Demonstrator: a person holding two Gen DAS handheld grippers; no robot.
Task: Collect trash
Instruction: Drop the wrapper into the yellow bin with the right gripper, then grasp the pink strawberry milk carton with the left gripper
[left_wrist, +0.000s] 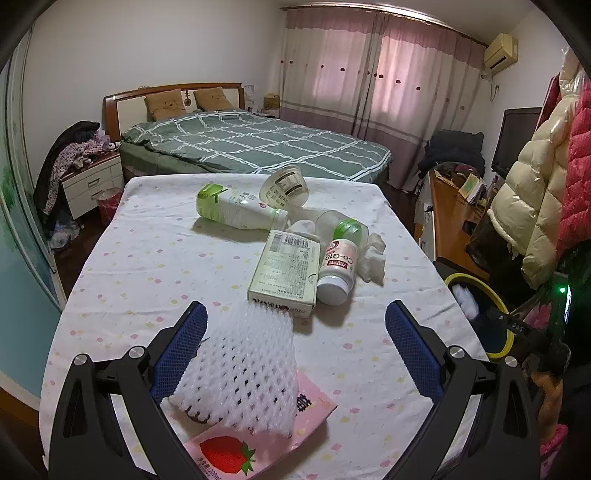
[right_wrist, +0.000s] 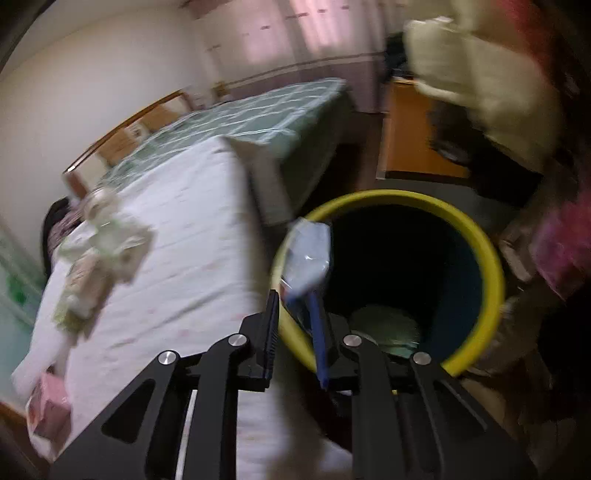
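Note:
My left gripper is open above the table, its blue pads either side of a white foam net that lies on a pink strawberry carton. Beyond lie a flat white box, a Co-Q10 bottle, a green-capped milk bottle, a clear cup and crumpled tissue. My right gripper is shut on a pale blue plastic wrapper and holds it over the rim of the yellow-rimmed bin. The bin also shows in the left wrist view.
The table has a white dotted cloth. A bed stands behind it, a nightstand at left, a wooden desk and hanging coats at right. The right wrist view is blurred.

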